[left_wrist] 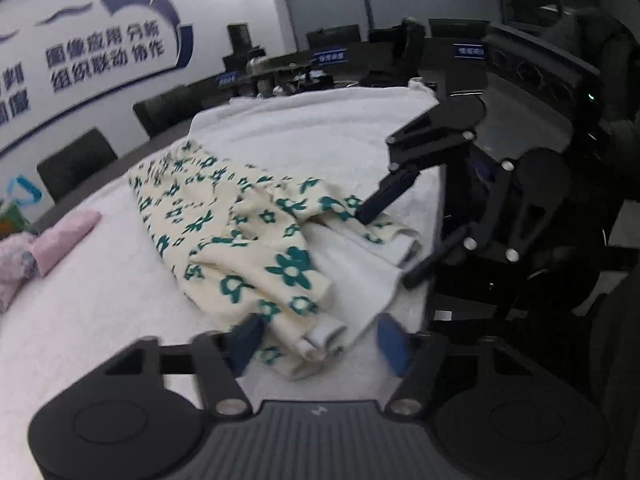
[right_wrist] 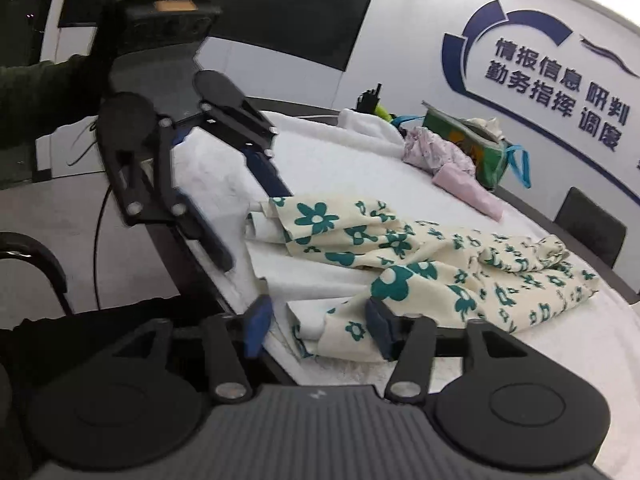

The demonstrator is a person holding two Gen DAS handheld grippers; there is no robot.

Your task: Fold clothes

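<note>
The floral garment, cream with green flowers, lies crumpled on the white towel that covers the bench, its two leg or sleeve ends pulled toward the near edge, probably so each claw can take one end and draw the cloth flat before folding. The left claw stands partly open around one rolled hem, its blue pads on either side of the cloth but not pressing it. The right claw is likewise partly open astride the other hem at the bench edge, gripping nothing that I can see. Both sit low and close to the fabric, which suits either a fresh grasp or a release. Folded pink clothes and a green bag rest at the far side, likely set aside as finished pieces.
</note>
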